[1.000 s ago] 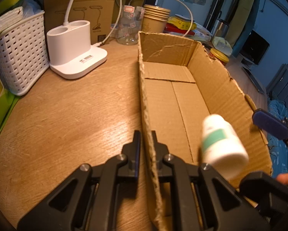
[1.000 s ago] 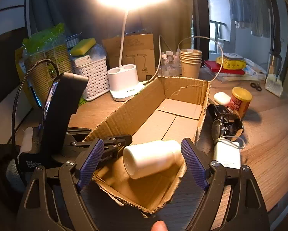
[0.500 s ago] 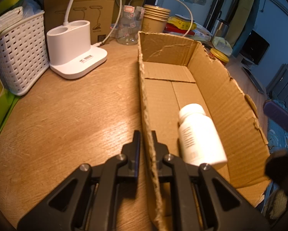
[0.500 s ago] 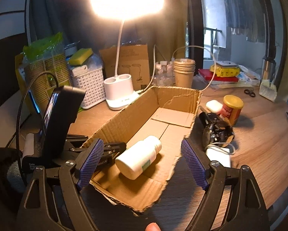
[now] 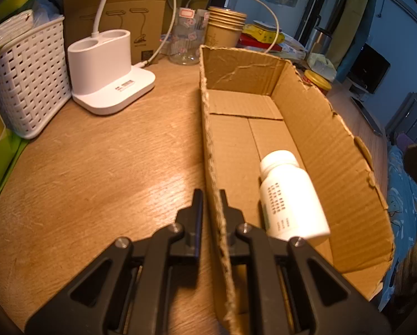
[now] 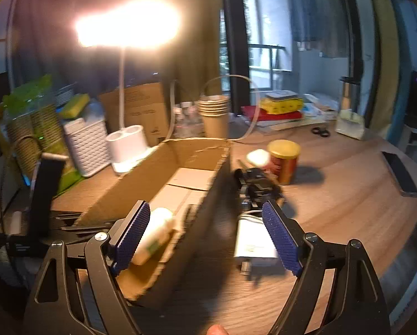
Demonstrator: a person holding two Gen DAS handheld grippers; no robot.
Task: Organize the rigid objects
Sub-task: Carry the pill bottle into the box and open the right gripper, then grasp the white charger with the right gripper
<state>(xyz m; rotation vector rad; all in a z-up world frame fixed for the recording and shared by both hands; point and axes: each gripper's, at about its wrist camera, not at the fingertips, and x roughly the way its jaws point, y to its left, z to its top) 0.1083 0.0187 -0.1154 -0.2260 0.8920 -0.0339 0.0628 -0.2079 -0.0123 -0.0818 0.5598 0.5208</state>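
**What sits where on the table**

The bottle [image 5: 290, 195] lies on its side in the box [image 5: 328, 150], at the near end. The box sits on the table [image 5: 96, 173]. Left of the box stand the lamp base [image 5: 108, 75] and, further left, the basket [image 5: 27, 78]. Behind the box stand stacked cups [image 5: 223, 28]. Right of the box are a jar [image 6: 283, 160] and a charger [image 6: 254, 241].

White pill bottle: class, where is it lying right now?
In the left wrist view the white pill bottle lies on its side inside the cardboard box, right of the left gripper.

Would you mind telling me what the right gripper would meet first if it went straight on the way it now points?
Probably the white charger block on the table, lying between the open right gripper fingers; depth is unclear, and the black gadget lies just beyond.
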